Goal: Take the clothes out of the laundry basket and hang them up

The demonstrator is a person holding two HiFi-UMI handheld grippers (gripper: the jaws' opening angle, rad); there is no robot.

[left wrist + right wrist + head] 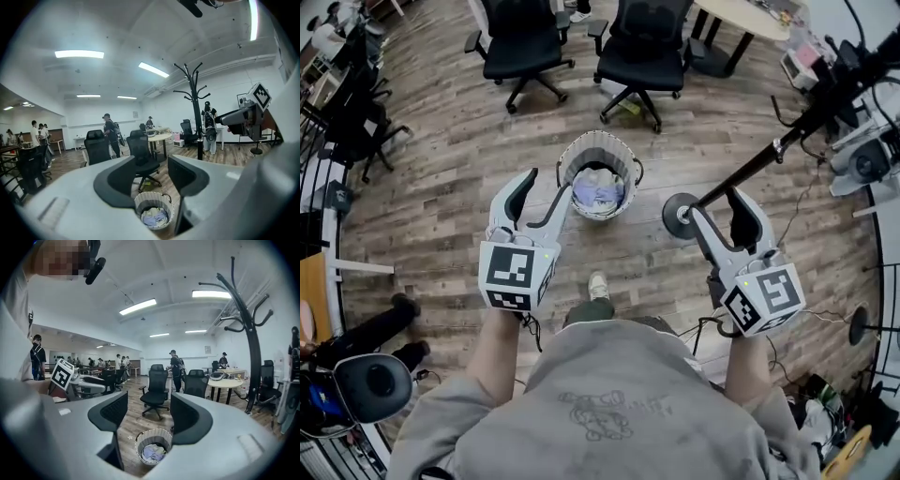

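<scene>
Right gripper (149, 417): jaws stand apart with nothing between them.
Laundry basket (153, 440): seen through the gap between the jaws, upright on the wooden floor (136, 420).
Clothes (152, 453): pale crumpled heap inside the basket.
Office chairs (155, 391): black, beyond the basket.
Coat stand (253, 341): tall, black, bare hooks, at the right.
Round table (228, 382): near the stand's foot.
Left gripper (93, 383): at the left edge, marker cube facing the camera.
</scene>
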